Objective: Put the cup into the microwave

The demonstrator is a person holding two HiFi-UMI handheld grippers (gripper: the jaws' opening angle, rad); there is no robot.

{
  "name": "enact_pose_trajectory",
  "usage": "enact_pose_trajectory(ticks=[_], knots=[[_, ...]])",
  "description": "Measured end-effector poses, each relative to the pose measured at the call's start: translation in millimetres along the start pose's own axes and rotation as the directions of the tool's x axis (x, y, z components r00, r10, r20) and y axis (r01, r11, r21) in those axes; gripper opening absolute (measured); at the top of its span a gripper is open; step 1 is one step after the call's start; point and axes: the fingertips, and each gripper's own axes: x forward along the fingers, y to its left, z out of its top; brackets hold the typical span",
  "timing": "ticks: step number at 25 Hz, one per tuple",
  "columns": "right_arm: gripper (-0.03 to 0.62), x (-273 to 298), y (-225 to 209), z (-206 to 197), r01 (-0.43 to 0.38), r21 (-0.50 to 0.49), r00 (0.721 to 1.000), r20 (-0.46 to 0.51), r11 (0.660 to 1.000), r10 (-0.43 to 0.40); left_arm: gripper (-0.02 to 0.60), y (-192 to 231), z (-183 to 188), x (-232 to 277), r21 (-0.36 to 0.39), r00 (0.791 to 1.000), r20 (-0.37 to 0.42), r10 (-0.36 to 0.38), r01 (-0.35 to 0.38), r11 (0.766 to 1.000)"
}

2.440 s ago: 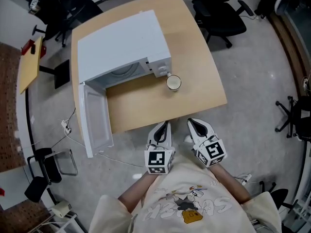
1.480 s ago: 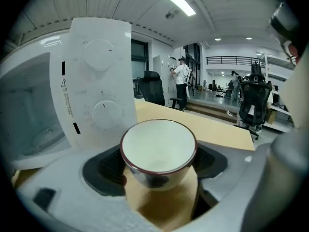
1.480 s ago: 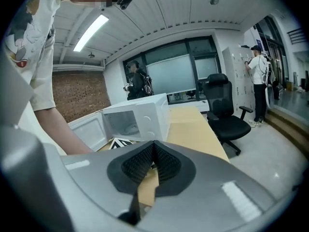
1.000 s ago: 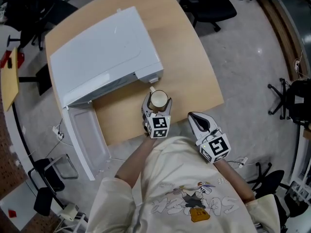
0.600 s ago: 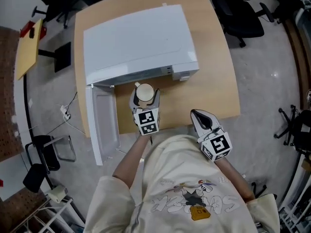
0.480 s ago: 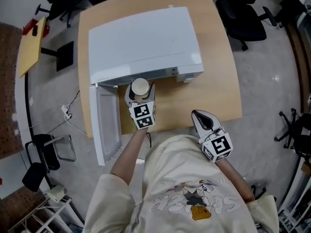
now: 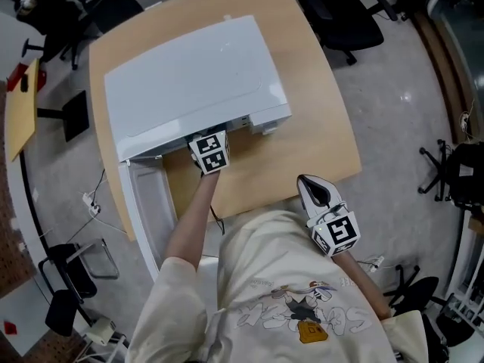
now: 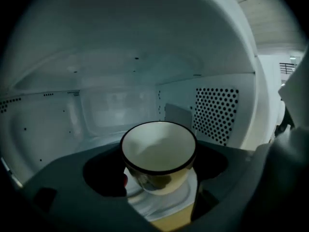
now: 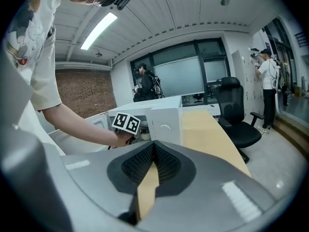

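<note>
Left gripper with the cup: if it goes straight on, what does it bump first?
Probably the microwave's back wall. The left gripper, shut on the cup, points toward it, though depth is unclear.

- White box microwave (image 7: 193,82) takes up the desk's left half. Its mouth faces the front edge.
- White microwave door (image 7: 147,210) is swung out past the front-left corner and bars entry from that side.
- In the cavity, the left gripper (image 8: 157,170) and the cream black-rimmed cup (image 8: 158,151) clamped in its jaws fill the middle. There is free room above the rim, behind it to the back wall, and across to the perforated right wall (image 8: 216,114).
- Light wooden desk (image 7: 302,138) is bare from the microwave's front to the right edge.
- Right gripper (image 7: 316,195) sits off the front edge, jaws together.
</note>
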Motion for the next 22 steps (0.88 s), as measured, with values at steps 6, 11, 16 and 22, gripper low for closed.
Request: enact_pose_trajectory(ticks=[6, 11, 16, 22], knots=[[0.006, -14, -13, -5, 0.061, 0.027, 0.998, 0.002, 0.998, -0.061, 0.397, 0, 4, 10, -0.048, 0.999, 0.041, 0.020, -0.018, 0.999], [0.006, -13, -12, -6, 0.049, 0.017, 0.999, 0.006, 0.999, -0.049, 0.415, 2, -3, 12, -0.050, 0.999, 0.027, 0.021, -0.020, 0.999], [0.005, -14, -10, -7, 0.049, -0.039, 0.999, -0.019, 0.998, -0.050, 0.463, -9, -11, -12, -0.037, 1.000, 0.014, -0.002, 0.002, 0.999], [0.005, -6, -2, -1, -0.004, -0.049, 1.000, -0.002, 0.999, 0.003, 0.298, -31, -28, -86, -0.075, 0.998, -0.058, -0.037, 0.032, 0.997]])
